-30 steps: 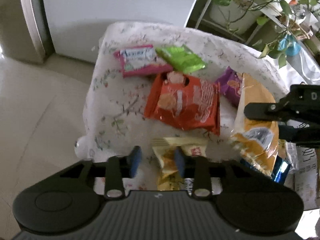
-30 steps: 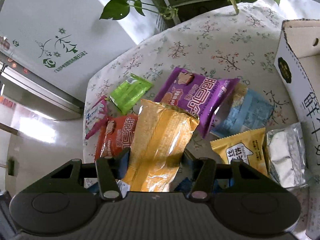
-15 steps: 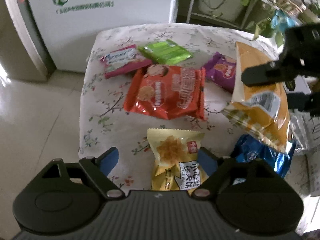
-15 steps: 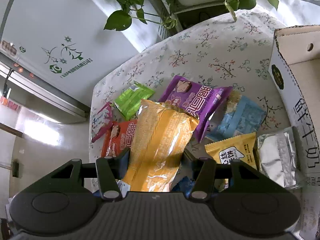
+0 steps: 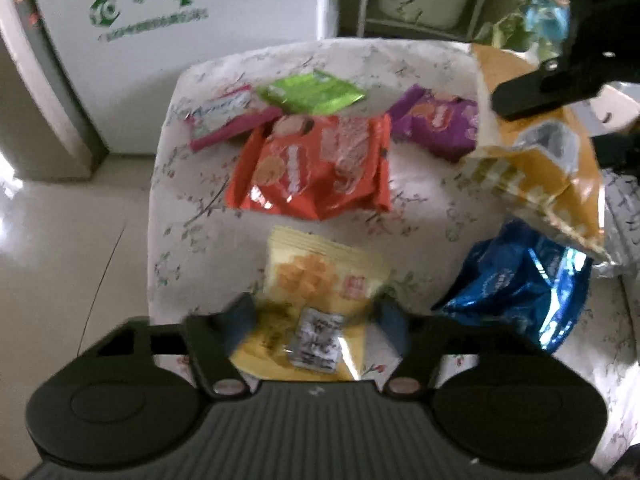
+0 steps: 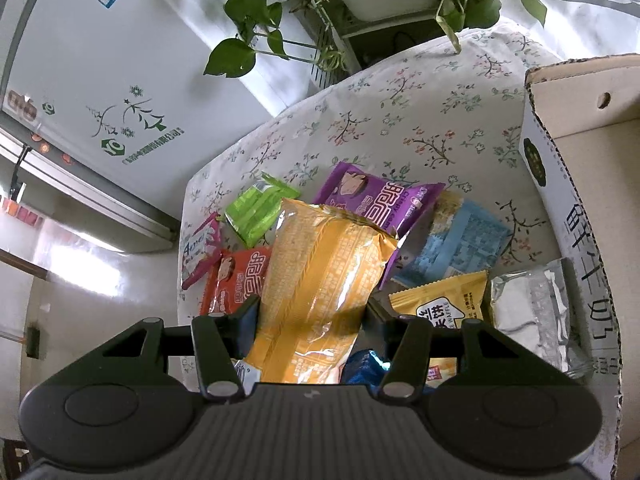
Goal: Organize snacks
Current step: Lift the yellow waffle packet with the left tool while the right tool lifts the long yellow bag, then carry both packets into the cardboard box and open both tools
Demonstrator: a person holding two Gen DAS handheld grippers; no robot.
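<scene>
Ten snack packs show on or over the flowered bench [image 6: 400, 120]. One each: pink pack [image 6: 200, 246] reading "Amei", green pack [image 6: 256, 210], red pack [image 5: 316, 168], purple pack [image 6: 372, 200], light blue pack [image 6: 460, 244], silver pack [image 6: 532, 308], dark blue pack [image 5: 516, 284], and a yellow pack [image 6: 444, 308] reading "WAFFLE". The right gripper [image 6: 312, 316] is clamped on the big orange pack [image 6: 320, 280], held up over the bench. The left gripper [image 5: 316, 320] has just been closing; a small yellow pack [image 5: 316, 292] lies between its fingers, but blur hides whether they touch. One box [image 6: 568, 184] stands at the right.
</scene>
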